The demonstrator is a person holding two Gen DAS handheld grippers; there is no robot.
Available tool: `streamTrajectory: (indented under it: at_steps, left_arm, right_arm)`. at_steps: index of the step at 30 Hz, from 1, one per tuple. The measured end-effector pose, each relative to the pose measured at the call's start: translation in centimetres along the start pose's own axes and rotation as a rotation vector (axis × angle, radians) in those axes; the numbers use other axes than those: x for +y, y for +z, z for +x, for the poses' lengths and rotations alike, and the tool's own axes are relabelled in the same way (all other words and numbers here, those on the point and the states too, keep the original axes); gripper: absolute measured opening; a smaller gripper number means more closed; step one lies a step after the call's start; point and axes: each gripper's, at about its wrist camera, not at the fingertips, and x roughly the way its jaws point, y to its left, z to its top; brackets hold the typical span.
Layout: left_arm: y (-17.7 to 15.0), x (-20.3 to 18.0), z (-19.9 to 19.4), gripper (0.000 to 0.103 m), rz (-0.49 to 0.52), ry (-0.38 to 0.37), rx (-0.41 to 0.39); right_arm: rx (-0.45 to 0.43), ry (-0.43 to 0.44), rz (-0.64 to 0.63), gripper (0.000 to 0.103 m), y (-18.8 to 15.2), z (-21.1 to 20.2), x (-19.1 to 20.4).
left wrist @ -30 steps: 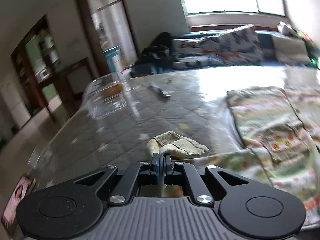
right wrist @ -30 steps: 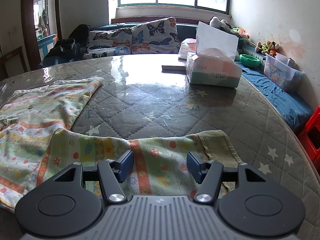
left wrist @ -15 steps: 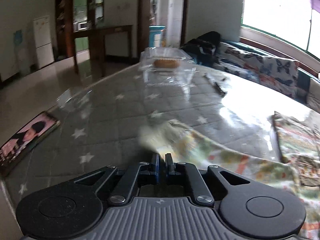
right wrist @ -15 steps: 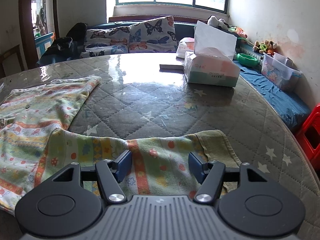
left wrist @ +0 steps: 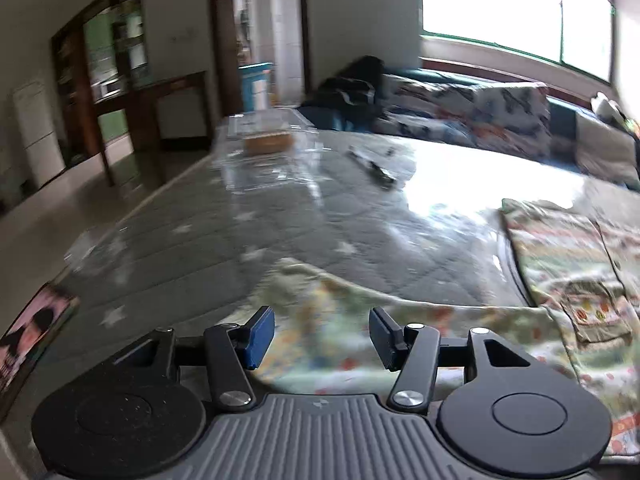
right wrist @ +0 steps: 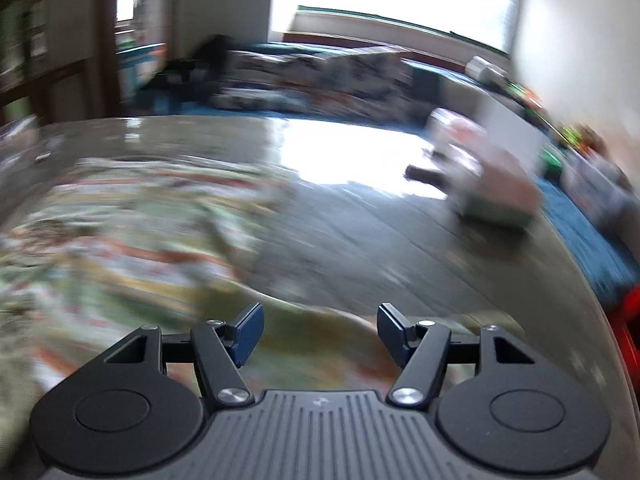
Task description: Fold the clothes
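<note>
Left gripper: fingers parting, nothing pinched; printed sleeve of the patterned garment lying slack beneath the gap, spread across the near edge of the counter. Rest of the garment flat on the quilted, glossy-covered top to the right, pocket facing up. Farther back, a clear plastic box and a dark remote-like thing. Right gripper: fingers standing wide, gripping nothing, above a ribbed cuff end of the same garment. Heavy blur in the right wrist view; tissue box near the counter's far right edge, sofa with cushions beyond.
</note>
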Motion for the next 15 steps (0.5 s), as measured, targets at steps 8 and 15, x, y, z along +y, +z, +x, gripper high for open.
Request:
streamTrajectory:
  at_steps: [8, 15]
  left_arm:
    - [-0.2, -2.1, 2.6, 0.060, 0.111, 0.005, 0.034]
    - [-0.2, 0.1, 3.2, 0.065, 0.109, 0.066, 0.032]
  right_arm:
    - [-0.009, 0.253, -0.237, 0.065, 3.3, -0.1, 9.8]
    - [-0.004, 0.442, -0.430, 0.065, 4.0, -0.6, 18.8]
